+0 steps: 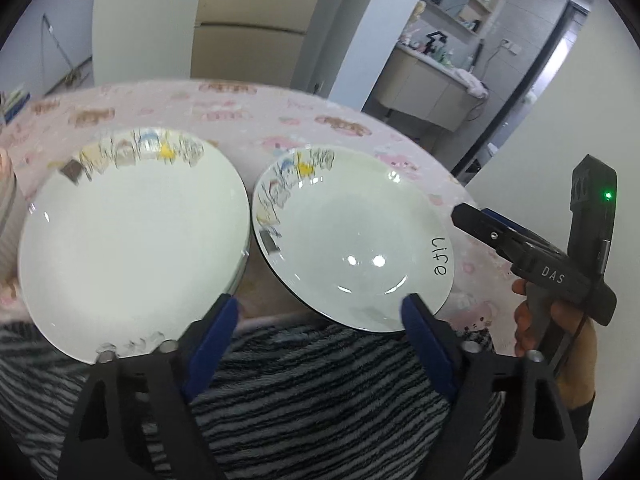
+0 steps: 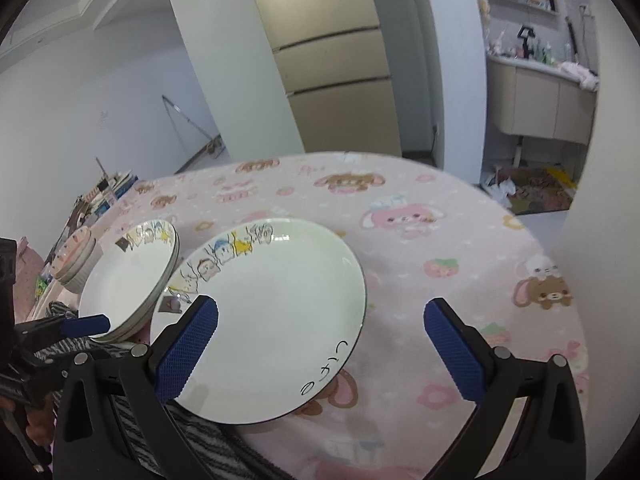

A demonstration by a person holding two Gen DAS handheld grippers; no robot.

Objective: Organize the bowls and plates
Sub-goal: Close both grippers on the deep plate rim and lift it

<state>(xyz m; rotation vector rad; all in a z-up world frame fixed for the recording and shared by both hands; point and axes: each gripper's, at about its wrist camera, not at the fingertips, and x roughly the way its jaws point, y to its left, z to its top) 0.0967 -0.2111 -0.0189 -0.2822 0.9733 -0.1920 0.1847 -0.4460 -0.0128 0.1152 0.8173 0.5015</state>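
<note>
Blue-padded fingers come first, nearest the lens; the left claw [image 1: 316, 312] is spread with nothing between its pads, hanging just in front of the gap between the two lots of crockery, so it could go for either rim; the right claw [image 2: 320, 340] is spread too, its left pad over the near edge of the single plate [image 2: 272, 312], the one with "Life" written on it, and nothing is pinched yet, so I'd guess it's lining up to take that rim; beside that plate, to its left, sits the plate stack [image 2: 128, 284], probably where the loner belongs; all of it rests on the pink cartoon tabletop [image 2: 440, 240]; further back there's a ribbed bowl [image 2: 76, 260].
</note>
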